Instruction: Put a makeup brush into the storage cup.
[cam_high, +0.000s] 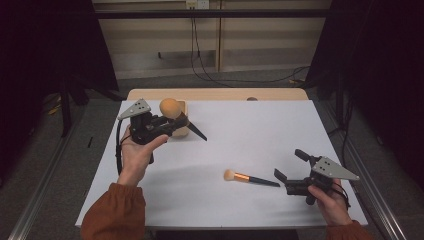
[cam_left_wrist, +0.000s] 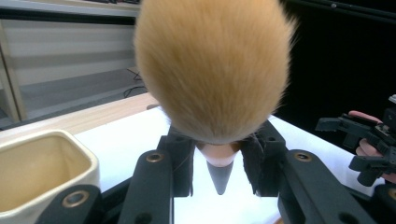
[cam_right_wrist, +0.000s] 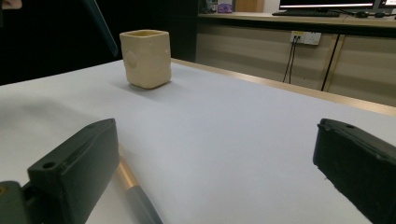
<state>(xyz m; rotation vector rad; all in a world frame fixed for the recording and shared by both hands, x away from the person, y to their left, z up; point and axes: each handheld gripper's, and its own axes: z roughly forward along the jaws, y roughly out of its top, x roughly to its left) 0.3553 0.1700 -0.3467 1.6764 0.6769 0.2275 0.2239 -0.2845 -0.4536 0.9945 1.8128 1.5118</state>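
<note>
A big makeup brush with a fluffy orange head (cam_high: 170, 107) (cam_left_wrist: 215, 70) is held above the table's far left. My left gripper (cam_high: 175, 122) (cam_left_wrist: 217, 154) is shut on its neck, and the dark pointed handle (cam_high: 197, 132) slants down to the right. A cream square cup (cam_high: 184, 125) (cam_left_wrist: 42, 168) (cam_right_wrist: 144, 58) stands just behind and below it. A small brush (cam_high: 250, 177) with an orange head, copper ferrule and dark handle (cam_right_wrist: 135, 191) lies on the white sheet at front right. My right gripper (cam_high: 289, 164) (cam_right_wrist: 215, 154) is open just right of that handle's end, with nothing between its jaws.
The white sheet (cam_high: 250, 135) covers a wooden table whose back edge (cam_high: 215, 94) shows beyond it. A small dark round object (cam_high: 252, 99) sits on that edge. Cables hang from a wall socket (cam_high: 196, 5) behind the table. Dark curtains stand on both sides.
</note>
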